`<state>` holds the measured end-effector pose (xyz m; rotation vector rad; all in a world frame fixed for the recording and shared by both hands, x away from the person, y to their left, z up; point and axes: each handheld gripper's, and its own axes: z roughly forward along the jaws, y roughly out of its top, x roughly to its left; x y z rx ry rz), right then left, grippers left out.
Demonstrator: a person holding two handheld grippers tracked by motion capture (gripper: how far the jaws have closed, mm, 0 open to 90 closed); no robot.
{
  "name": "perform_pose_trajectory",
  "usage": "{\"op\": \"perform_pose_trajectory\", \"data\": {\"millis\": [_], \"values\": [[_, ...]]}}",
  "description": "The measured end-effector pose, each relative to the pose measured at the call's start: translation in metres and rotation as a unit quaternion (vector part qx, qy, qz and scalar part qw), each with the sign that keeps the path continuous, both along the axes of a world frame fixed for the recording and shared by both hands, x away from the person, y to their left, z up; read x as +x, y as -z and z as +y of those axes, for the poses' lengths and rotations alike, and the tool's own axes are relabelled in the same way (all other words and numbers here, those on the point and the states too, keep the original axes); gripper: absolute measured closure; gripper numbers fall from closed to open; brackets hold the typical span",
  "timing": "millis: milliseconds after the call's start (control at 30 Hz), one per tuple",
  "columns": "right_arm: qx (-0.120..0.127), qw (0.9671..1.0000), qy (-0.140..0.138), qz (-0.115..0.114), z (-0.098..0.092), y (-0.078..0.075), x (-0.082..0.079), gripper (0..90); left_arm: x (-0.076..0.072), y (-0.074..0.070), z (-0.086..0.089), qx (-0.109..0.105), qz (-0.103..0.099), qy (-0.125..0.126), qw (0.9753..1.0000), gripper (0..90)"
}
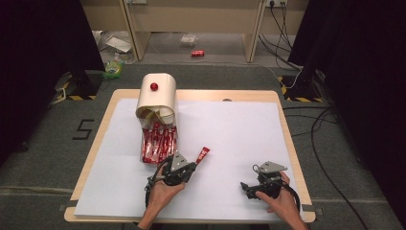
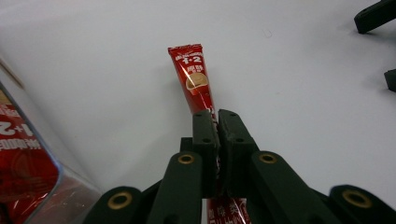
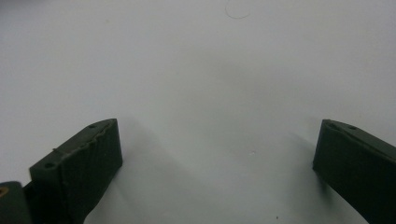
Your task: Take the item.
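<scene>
At the lower centre of the high view, the left gripper (image 1: pixel 195 165) is held in the person's left hand (image 1: pixel 165 190) and points toward the upper right of the frame. Its jaws are pressed together on a red sachet (image 1: pixel 203 155), a narrow stick-shaped packet whose free end juts out beyond the jaw tips over the white sheet (image 1: pixel 230 129) that covers the wooden table (image 1: pixel 287 120). In the left gripper view the same sachet (image 2: pixel 194 79) runs up the middle of the frame from between the two closed jaws, its printed face upward and its far end near the top centre; a further strip of it shows below the jaws at the bottom edge.

Left of centre in the high view, a cream dispenser box (image 1: pixel 157 98) with a red knob (image 1: pixel 154 86) stands on the sheet, and a clear tray of red sachets (image 1: pixel 159 143) extends from its front toward the left gripper. The held sachet lies just to the right of this tray, apart from it.

At the lower right of the high view, the right gripper (image 1: pixel 245 187) rests low over the bare sheet in the person's right hand (image 1: pixel 282 203), well apart from the sachet. In the right gripper view its jaws stand wide apart at the lower corners, with nothing between them.
</scene>
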<state>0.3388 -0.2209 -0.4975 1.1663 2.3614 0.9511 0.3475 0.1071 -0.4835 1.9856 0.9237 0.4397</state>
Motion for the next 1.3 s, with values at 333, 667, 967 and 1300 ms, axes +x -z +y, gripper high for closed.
{"op": "perform_pose_trajectory", "data": {"millis": [333,667,967,1300], "values": [[0.0,1.0,0.0,0.0,0.0,0.0,0.0,1.7,0.0,0.001,-0.001,-0.001,0.006,0.006,1.0,80.8],[0.0,1.0,0.0,0.0,0.0,0.0,0.0,1.7,-0.002,-0.007,0.004,-0.012,0.003,0.003,0.9999,69.7],[0.0,1.0,0.0,0.0,0.0,0.0,0.0,1.7,-0.003,-0.012,0.007,-0.022,-0.003,0.006,0.9997,58.9],[0.0,1.0,0.0,0.0,0.0,0.0,0.0,1.7,-0.005,-0.017,0.01,-0.028,0.002,0.002,0.9996,44.9]]}}
